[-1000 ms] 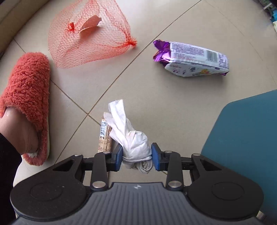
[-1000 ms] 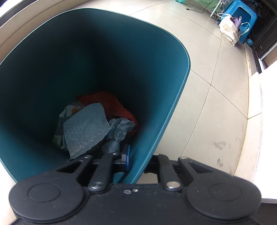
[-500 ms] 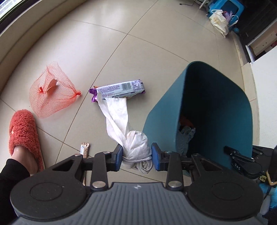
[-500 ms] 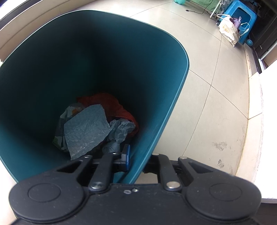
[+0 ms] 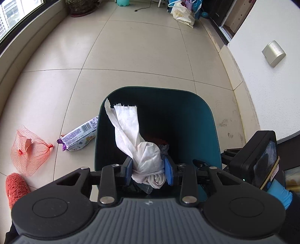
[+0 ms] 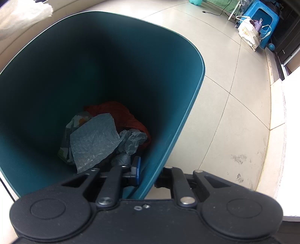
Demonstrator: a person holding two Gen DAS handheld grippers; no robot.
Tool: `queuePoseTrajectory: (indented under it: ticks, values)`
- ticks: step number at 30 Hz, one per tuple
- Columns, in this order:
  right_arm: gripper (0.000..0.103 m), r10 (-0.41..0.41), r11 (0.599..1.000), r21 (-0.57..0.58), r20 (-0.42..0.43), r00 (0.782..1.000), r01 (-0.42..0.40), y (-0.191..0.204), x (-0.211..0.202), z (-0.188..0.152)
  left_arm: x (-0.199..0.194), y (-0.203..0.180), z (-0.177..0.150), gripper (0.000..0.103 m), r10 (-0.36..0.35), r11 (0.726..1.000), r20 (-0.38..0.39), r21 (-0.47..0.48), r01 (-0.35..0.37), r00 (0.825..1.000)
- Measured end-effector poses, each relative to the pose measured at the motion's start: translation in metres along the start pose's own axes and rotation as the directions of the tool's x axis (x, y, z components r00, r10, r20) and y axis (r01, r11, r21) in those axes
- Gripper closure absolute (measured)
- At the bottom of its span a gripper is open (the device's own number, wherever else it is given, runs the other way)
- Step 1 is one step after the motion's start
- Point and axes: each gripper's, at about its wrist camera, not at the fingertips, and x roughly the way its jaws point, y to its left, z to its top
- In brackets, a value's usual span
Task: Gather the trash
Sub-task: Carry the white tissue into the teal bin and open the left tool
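Observation:
My left gripper (image 5: 148, 169) is shut on a twisted white tissue (image 5: 144, 154), held above the open mouth of the teal trash bin (image 5: 210, 131). The tissue's loose tail (image 6: 22, 15) shows blurred at the top left of the right wrist view. My right gripper (image 6: 148, 173) is shut on the teal bin's wall (image 6: 180, 120), one pad inside and one outside. Crumpled paper and red trash (image 6: 105, 137) lie at the bin's bottom. On the floor left of the bin are a purple snack wrapper (image 5: 80, 137) and a red mesh net bag (image 5: 28, 152).
A person's orange fuzzy slipper (image 5: 16, 187) is at the lower left. A white wall (image 5: 271, 65) runs along the right. Bags and a blue stool (image 6: 262, 28) stand at the far end of the tiled floor, near a plant pot (image 5: 80, 7) by the window.
My left gripper has risen from the floor and swung right with the tissue, from beside the bin to over its opening. The right gripper and the bin have not moved.

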Motion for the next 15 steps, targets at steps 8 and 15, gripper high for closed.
queuePoseTrajectory:
  ticks: [8,15]
  values:
    - [0.090,0.009,1.000,0.007,0.003,1.000,-0.009,-0.003,-0.002,-0.001,0.058,-0.017,0.003,0.069,0.022,0.998,-0.083,0.054,-0.018,0.996]
    - [0.090,0.013,1.000,0.006,0.005,1.000,-0.013,-0.005,-0.005,-0.001,0.095,-0.022,-0.003,0.068,0.064,0.993,-0.124,0.109,-0.050,0.990]
